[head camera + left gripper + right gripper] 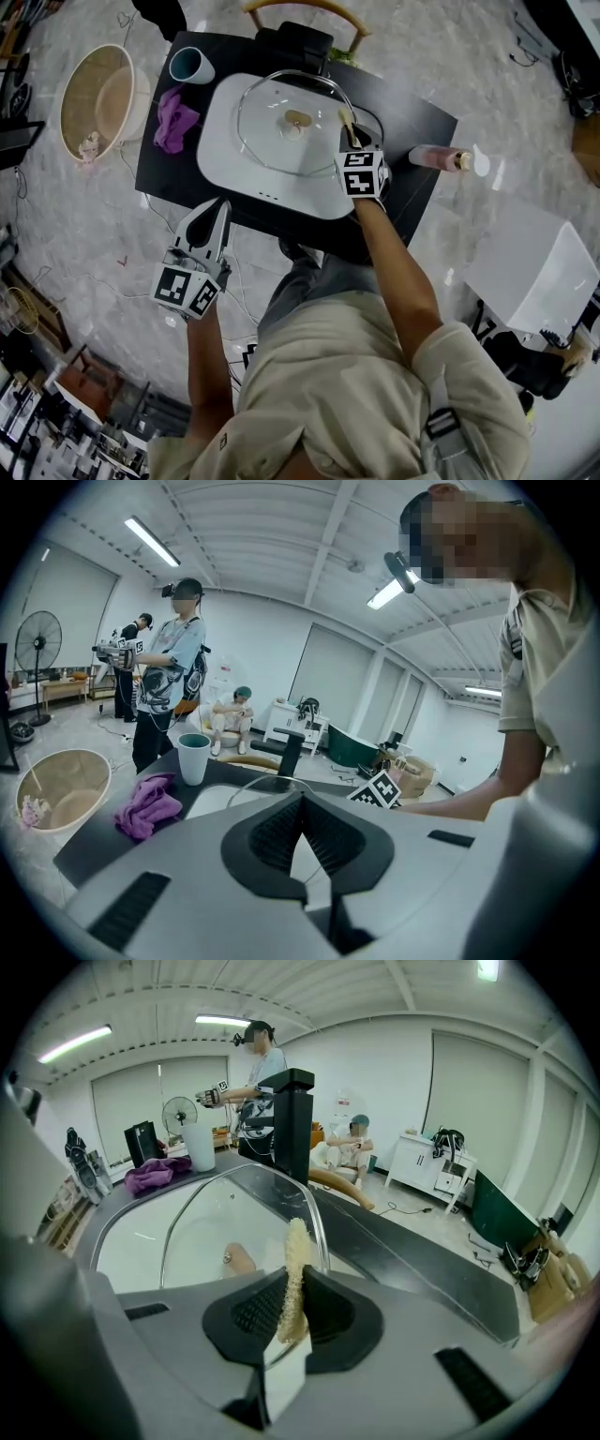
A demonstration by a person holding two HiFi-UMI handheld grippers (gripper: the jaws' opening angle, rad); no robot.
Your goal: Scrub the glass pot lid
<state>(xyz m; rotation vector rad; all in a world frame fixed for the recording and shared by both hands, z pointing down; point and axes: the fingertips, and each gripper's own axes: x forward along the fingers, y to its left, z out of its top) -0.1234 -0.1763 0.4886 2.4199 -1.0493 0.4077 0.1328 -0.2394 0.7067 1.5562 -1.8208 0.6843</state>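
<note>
The glass pot lid (pixel 272 141) with its wooden knob (pixel 297 120) lies in a white basin (pixel 220 141) on the black table (pixel 412 192). My right gripper (pixel 349 131) is over the lid's right rim, shut on a pale yellow scrub pad (pixel 346 117). In the right gripper view the scrub pad (pixel 295 1260) stands upright between the jaws of that gripper (pixel 292 1290), just above the lid (pixel 216 1222). My left gripper (pixel 216 211) hangs off the table's front edge, shut and holding nothing. In the left gripper view that gripper (pixel 298 832) points over the table toward the lid (pixel 253 785).
A purple cloth (pixel 173 120) and a teal-lined cup (pixel 190 66) sit left of the basin. A beige basket (pixel 98 98) stands on the floor at left. A pink bottle (pixel 436 157) lies at the table's right edge. A white box (pixel 530 267) is at right. Other people stand beyond the table.
</note>
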